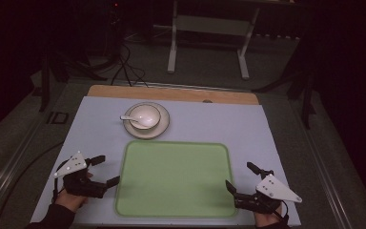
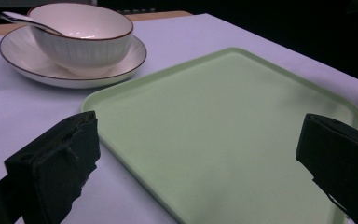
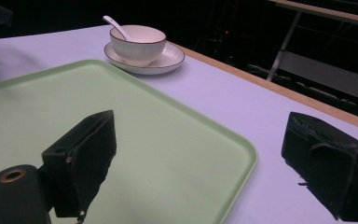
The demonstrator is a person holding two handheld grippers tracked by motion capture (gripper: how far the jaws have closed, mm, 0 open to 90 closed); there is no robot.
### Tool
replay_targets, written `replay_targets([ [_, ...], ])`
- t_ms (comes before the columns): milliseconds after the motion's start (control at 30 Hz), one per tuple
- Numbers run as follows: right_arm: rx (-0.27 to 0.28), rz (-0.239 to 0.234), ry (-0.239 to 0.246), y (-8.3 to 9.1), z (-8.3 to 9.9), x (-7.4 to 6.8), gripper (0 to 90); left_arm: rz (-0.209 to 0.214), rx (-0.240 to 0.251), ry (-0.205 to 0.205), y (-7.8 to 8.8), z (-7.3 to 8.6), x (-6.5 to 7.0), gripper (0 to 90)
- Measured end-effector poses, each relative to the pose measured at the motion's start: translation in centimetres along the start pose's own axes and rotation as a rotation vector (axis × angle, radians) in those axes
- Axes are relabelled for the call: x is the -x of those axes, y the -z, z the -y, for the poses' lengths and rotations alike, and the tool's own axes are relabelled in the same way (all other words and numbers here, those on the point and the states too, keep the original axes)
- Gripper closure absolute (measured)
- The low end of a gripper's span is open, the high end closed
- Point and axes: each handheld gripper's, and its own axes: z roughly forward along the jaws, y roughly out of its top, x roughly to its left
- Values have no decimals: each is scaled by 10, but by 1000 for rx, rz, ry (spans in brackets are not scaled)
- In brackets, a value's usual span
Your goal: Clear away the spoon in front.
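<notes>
A pale green tray [image 1: 174,179] [image 2: 242,135] [image 3: 135,140] lies flat at the front middle of the table with nothing on it. Behind it a white bowl [image 1: 144,116] [image 2: 81,35] [image 3: 137,41] sits on a white saucer [image 1: 161,128] [image 2: 23,67] [image 3: 172,58], a white spoon [image 1: 129,118] [image 2: 21,18] [image 3: 116,26] resting in the bowl. My left gripper [image 1: 108,170] [image 2: 200,163] is open beside the tray's left edge, holding nothing. My right gripper [image 1: 240,178] [image 3: 200,168] is open at the tray's front right corner, also holding nothing.
A light lilac mat [image 1: 219,121] covers the table, with a wooden strip [image 1: 171,93] along its far edge. Beyond the table stand a white metal frame [image 1: 207,38] and cables [image 1: 124,67] on the dark floor.
</notes>
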Motion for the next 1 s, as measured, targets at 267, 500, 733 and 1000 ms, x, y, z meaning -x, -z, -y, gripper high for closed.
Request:
replay_targets([
  [267,-1,-7,5,0,0,-1,102,33,-57,-65,-2,-4,8,0],
  [500,0,-17,13,-1,0,-2,102,107,-110,-132,-11,-13,28,0],
  [733,3,-29,21,-1,-1,-5,101,155,-106,-169,-12,-33,37,0],
  [1000,7,-35,38,-2,-3,-9,102,108,-68,-166,-19,-68,25,3],
])
